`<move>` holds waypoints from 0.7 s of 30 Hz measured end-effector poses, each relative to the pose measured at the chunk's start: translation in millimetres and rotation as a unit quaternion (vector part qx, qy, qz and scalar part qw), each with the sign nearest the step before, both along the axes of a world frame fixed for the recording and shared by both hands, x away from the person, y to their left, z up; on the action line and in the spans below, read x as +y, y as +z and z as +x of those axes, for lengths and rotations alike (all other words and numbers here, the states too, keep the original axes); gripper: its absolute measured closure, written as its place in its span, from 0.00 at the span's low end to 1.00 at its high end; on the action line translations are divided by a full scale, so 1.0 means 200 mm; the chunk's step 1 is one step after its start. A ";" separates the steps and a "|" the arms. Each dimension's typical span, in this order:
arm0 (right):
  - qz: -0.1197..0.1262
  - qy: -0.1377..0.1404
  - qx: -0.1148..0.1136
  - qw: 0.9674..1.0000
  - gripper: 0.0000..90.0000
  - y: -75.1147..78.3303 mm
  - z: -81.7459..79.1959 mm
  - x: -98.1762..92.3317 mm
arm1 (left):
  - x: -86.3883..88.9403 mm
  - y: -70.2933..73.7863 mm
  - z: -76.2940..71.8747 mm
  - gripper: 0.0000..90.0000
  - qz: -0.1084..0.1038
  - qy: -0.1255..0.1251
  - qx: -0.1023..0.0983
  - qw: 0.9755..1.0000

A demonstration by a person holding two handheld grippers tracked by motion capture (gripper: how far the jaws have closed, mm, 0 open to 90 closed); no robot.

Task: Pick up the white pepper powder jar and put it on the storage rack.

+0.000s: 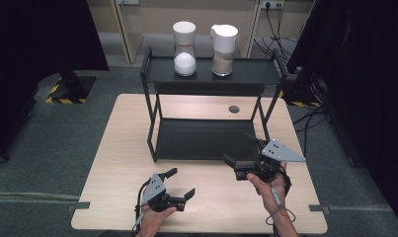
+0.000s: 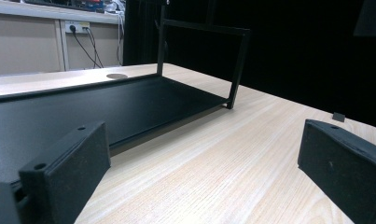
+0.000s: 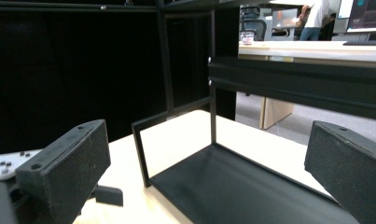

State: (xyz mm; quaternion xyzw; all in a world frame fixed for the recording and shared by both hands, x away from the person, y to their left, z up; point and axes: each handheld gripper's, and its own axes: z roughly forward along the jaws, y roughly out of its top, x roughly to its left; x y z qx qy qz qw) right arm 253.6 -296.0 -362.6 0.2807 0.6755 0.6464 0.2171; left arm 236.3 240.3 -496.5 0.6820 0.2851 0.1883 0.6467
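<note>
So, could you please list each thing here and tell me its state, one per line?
Left tool: open, holding nothing, low over the table.
Right tool: open, holding nothing, at the rack's front right corner.
Rack: upright on the table, lower shelf bare.
White-filled jar: upright on the top shelf, lid on, about one third full.
Brown-filled jar: upright on the top shelf beside it, lid on, about one third full.

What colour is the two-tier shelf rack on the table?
Black, frame and both trays; the rack shows best in the high view.
</note>
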 end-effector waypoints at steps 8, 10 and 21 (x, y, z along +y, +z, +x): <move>0.005 -0.001 0.008 1.000 0.01 -0.11 -0.03 -0.01 | 0.00 0.00 0.00 0.02 -0.001 0.002 0.001 1.000; 0.007 0.000 0.012 1.000 0.01 -0.13 -0.04 -0.01 | 0.00 0.00 0.00 0.02 -0.001 0.002 0.001 1.000; 0.015 0.001 0.026 1.000 0.01 -0.26 -0.06 -0.02 | 0.00 0.00 0.00 0.02 -0.002 0.003 0.001 1.000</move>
